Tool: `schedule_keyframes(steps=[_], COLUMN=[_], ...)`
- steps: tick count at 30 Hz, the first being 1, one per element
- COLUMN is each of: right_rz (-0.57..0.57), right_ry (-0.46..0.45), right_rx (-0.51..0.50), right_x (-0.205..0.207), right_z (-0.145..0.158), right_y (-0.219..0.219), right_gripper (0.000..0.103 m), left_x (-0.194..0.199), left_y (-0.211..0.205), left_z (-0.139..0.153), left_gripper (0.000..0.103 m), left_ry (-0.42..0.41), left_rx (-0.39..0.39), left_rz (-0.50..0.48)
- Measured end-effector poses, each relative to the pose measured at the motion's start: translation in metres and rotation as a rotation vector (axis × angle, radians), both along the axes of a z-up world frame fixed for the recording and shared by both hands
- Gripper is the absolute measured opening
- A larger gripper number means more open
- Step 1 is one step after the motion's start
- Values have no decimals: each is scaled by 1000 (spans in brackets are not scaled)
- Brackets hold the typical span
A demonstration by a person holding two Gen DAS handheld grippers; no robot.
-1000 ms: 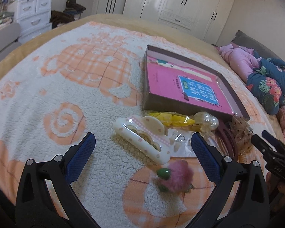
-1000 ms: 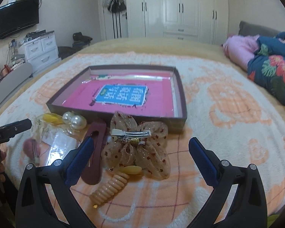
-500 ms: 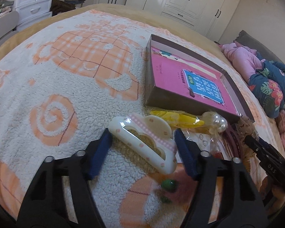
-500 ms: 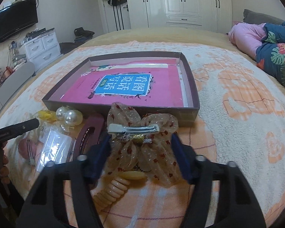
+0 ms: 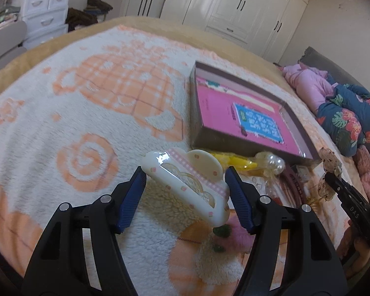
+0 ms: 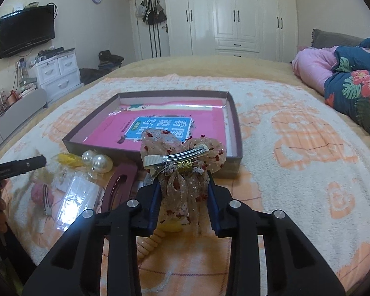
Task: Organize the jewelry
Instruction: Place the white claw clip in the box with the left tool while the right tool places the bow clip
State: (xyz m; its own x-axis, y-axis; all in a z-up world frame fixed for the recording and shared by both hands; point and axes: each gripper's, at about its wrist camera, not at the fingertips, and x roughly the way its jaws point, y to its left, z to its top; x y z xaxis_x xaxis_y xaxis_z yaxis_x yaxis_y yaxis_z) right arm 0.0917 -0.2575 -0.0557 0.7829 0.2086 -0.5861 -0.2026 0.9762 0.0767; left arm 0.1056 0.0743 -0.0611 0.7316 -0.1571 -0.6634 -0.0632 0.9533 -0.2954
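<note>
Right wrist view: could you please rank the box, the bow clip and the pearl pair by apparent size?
1. Box, clearly largest.
2. Bow clip, though being nearest the camera, between the right gripper's closing jaws, enlarges it.
3. Pearl pair, smallest.

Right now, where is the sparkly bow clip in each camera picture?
Left wrist view: the bow clip is at the far right edge, held up by the right gripper.
Right wrist view: centre, between the closing blue fingers.
Shared landmark: the pink-bottomed box.

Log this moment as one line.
left gripper: shut on cream hair claw | right gripper: closing on sheer bow clip | box: no accessories inside
</note>
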Motion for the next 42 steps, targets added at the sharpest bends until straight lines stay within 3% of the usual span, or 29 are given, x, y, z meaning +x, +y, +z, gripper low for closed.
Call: schedule_keyframes(steps=[7, 16, 25, 32, 42], right_rz=[-26, -46, -2, 42, 29], right_ry=[-43, -31, -19, 66, 140], right_rx=[1, -13, -36, -48, -64], right_x=[-1, 23, 57, 95, 126], right_z=[16, 23, 25, 10, -9], right_y=[-12, -21, -8, 6, 14], right_gripper=[31, 31, 32, 33, 34], left_x=[1, 40, 87, 123, 142], left_y=[4, -18, -47, -60, -68], left_z=[27, 46, 43, 27, 9], left_gripper=[57, 57, 57, 57, 58], left_ry=[-67, -117, -77, 6, 63], left_rx=[8, 24, 59, 96, 138], left_rz=[2, -63, -167, -207, -256])
